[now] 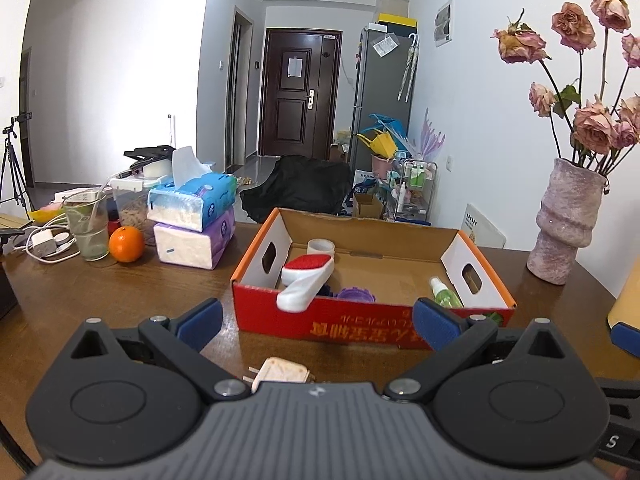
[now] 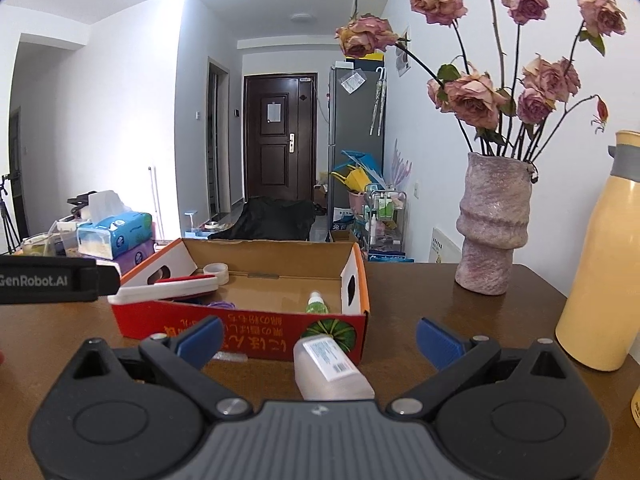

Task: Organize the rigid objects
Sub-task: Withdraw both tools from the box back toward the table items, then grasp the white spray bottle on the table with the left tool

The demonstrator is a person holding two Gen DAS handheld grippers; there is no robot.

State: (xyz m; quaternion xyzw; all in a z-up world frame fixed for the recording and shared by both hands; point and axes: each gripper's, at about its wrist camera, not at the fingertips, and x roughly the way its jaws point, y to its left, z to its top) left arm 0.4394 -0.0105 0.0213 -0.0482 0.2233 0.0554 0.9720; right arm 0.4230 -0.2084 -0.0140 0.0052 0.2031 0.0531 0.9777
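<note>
A red and orange cardboard box (image 1: 360, 326) (image 2: 260, 332) sits open on the brown table. Inside lie a white and red lint brush (image 1: 308, 278) (image 2: 168, 286) leaning over the front wall, a tape roll (image 1: 321, 246) (image 2: 216, 270), a purple round thing (image 1: 354, 294) and a small green spray bottle (image 1: 444, 292) (image 2: 317, 303). My left gripper (image 1: 318, 324) is open above a beige plug adapter (image 1: 280, 372) that lies on the table before the box. My right gripper (image 2: 318, 342) is open around a clear bottle with a white label (image 2: 330, 368) lying on the table.
Stacked tissue packs (image 1: 192, 220), an orange (image 1: 126, 244) and a glass (image 1: 87, 226) stand at the left. A pink vase of dried roses (image 1: 568, 224) (image 2: 494, 224) stands right of the box. A yellow thermos (image 2: 600, 260) is at the far right.
</note>
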